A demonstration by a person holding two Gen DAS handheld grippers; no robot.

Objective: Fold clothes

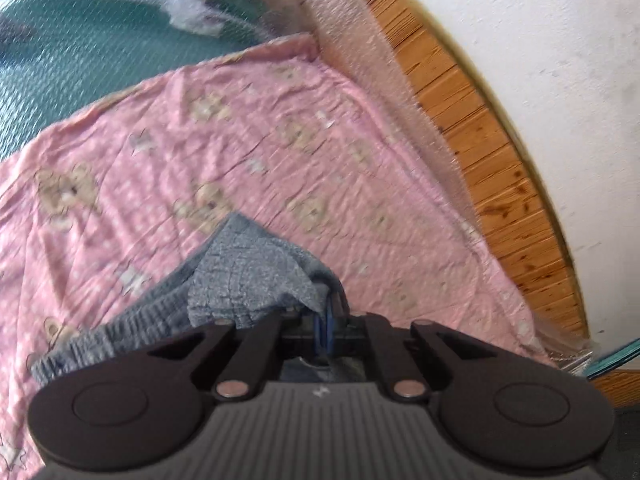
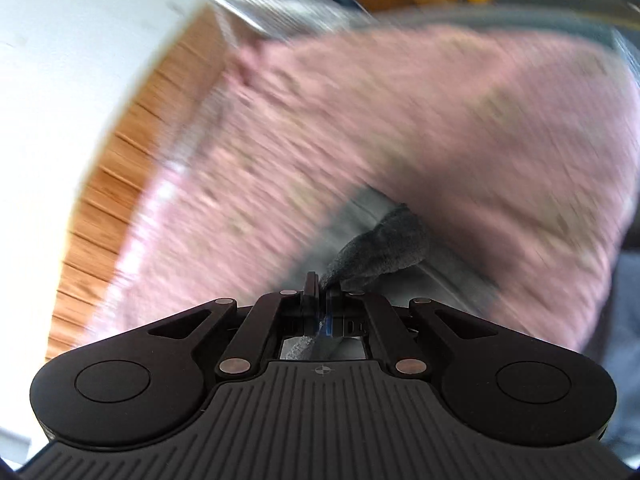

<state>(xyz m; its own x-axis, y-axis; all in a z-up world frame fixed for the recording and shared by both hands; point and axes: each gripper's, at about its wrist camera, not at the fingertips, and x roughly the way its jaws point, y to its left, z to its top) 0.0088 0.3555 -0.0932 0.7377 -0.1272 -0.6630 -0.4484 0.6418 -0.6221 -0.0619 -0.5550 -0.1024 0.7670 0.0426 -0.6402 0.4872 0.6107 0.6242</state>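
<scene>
No readable text anywhere.

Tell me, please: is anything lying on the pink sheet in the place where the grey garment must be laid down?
Nothing visible does. Both the left gripper and the right gripper are shut on the grey garment, and the pink sheet ahead of it looks bare, though the right wrist view is blurred.

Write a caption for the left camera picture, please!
Left tool pinches grey knit garment above pink teddy-bear sheet.

A pink bear-print sheet [image 1: 280,152] covers the bed, with a grey knitted garment [image 1: 224,276] lying on it.
</scene>
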